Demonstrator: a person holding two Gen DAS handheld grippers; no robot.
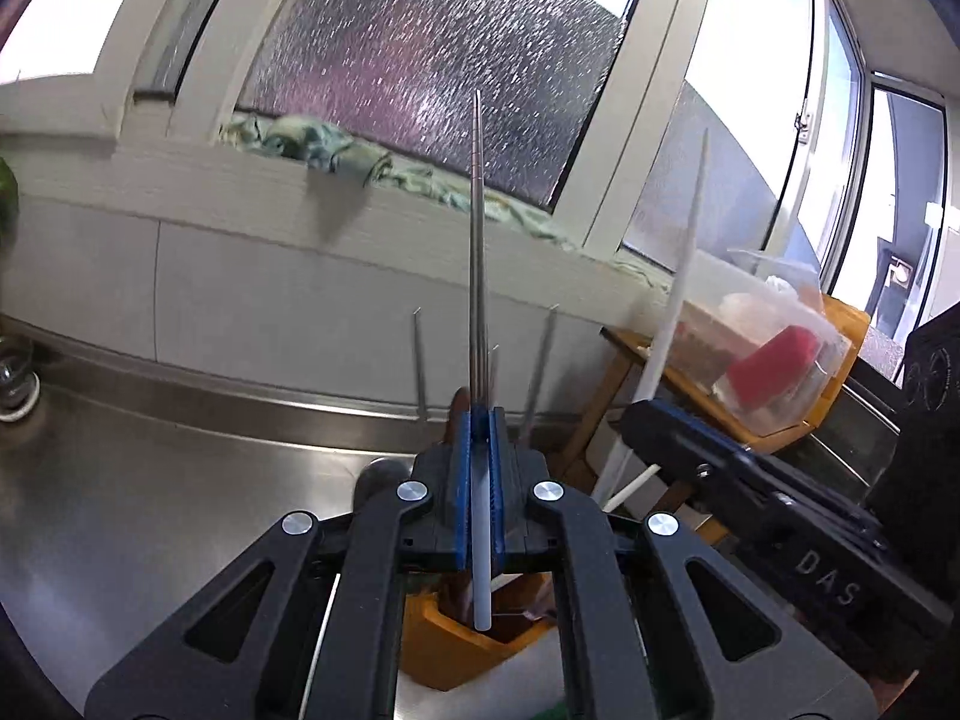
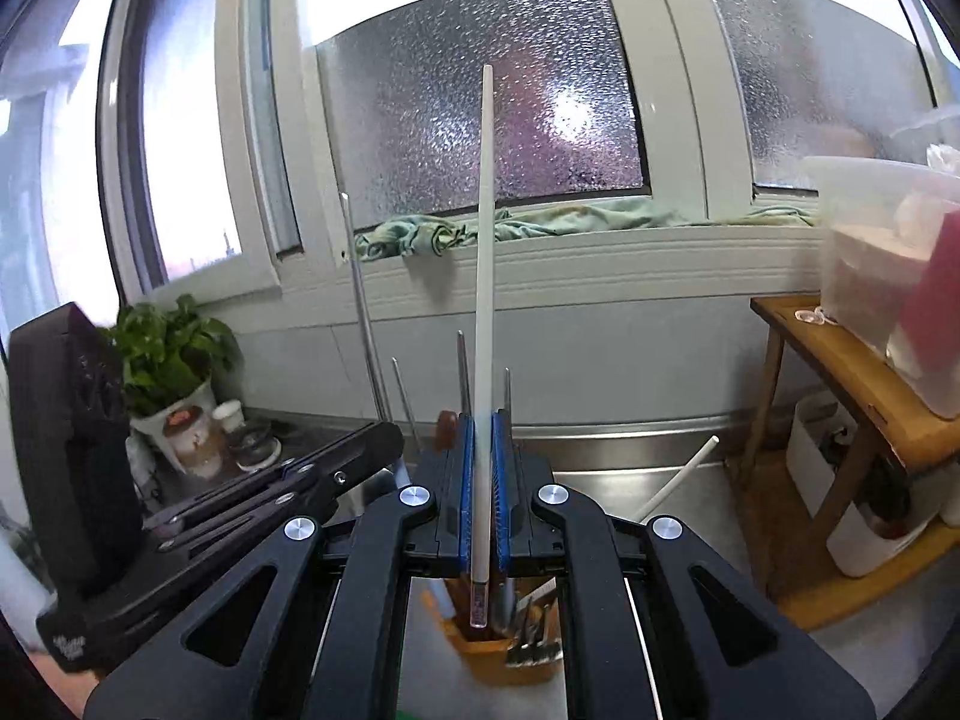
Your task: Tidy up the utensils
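- My left gripper (image 1: pixel 478 420) clamps a metal-tipped chopstick (image 1: pixel 477 228) at frame centre, above the orange holder (image 1: pixel 444 642) — a thin shaft may pivot.
- Right gripper (image 2: pixel 485 420) pinches a white chopstick (image 2: pixel 485 240); the two tools could collide.

Stainless steel counter (image 2: pixel 690 480) ran under window wall. Orange utensil holder (image 2: pixel 486 654) stood on it, utensils upright inside. White chopstick (image 2: pixel 678 489) lay slanted on steel, just beside wooden stool (image 2: pixel 840 372). Potted plant (image 2: pixel 168 360) and small white cup (image 2: pixel 229 417) sat at counter's far left.
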